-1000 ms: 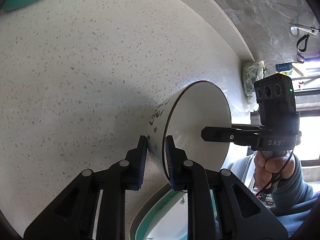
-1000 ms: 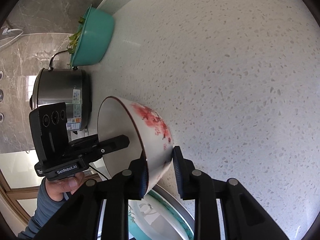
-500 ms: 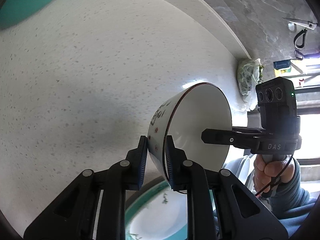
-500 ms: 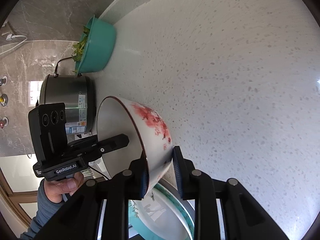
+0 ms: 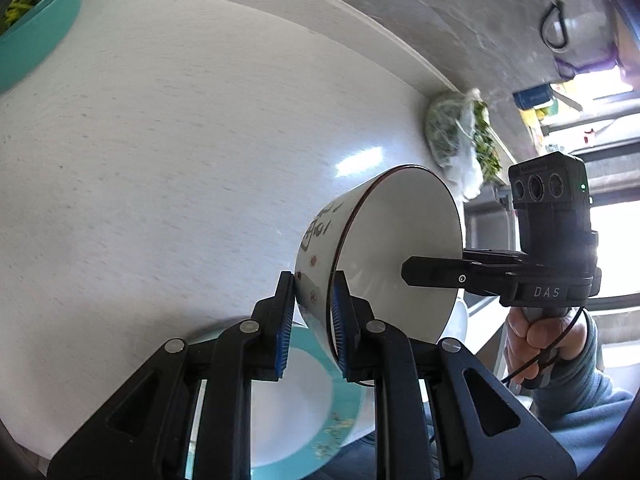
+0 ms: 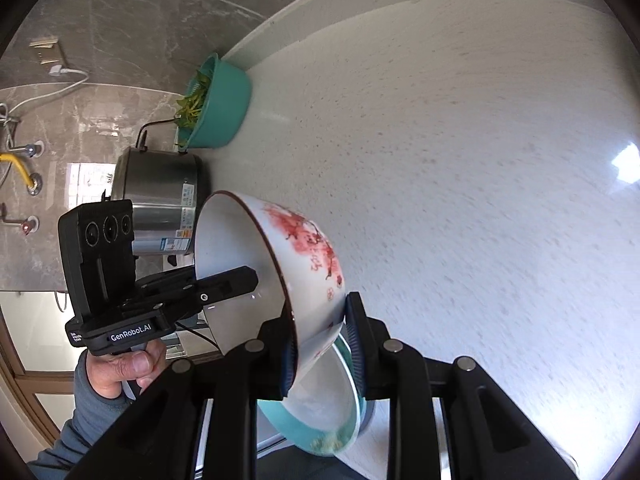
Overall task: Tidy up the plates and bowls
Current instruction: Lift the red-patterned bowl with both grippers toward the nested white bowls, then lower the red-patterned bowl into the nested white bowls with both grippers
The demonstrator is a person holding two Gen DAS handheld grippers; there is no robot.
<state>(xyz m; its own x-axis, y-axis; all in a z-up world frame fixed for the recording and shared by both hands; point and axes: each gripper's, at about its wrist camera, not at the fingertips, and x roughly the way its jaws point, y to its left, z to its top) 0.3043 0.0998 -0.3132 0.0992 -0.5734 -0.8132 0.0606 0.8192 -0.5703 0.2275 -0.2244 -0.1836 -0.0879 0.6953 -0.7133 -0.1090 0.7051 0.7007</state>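
Note:
A white bowl [image 5: 392, 248] with a dark rim and red flower pattern [image 6: 308, 240] hangs tilted above the counter, held from both sides. My left gripper [image 5: 312, 312] is shut on its near rim, one pad inside and one outside. My right gripper [image 6: 320, 332] is shut on the opposite rim in the same way. Each view shows the other gripper's inner finger [image 5: 440, 274] [image 6: 228, 284] reaching into the bowl, with a hand on the handle. Below the bowl lies a white plate with a teal rim [image 5: 304, 400] [image 6: 320, 420], partly hidden by the fingers.
The white speckled counter [image 5: 180, 160] runs to a grey marble wall. A teal basin of greens [image 6: 216, 108] and a steel pot [image 6: 160, 200] stand at its left end. A bag of greens [image 5: 460, 140] lies at the right end by the window.
Both grippers have risen together with the bowl still clamped between them. The counter has dropped away, and more of the teal-rimmed plate shows beneath.

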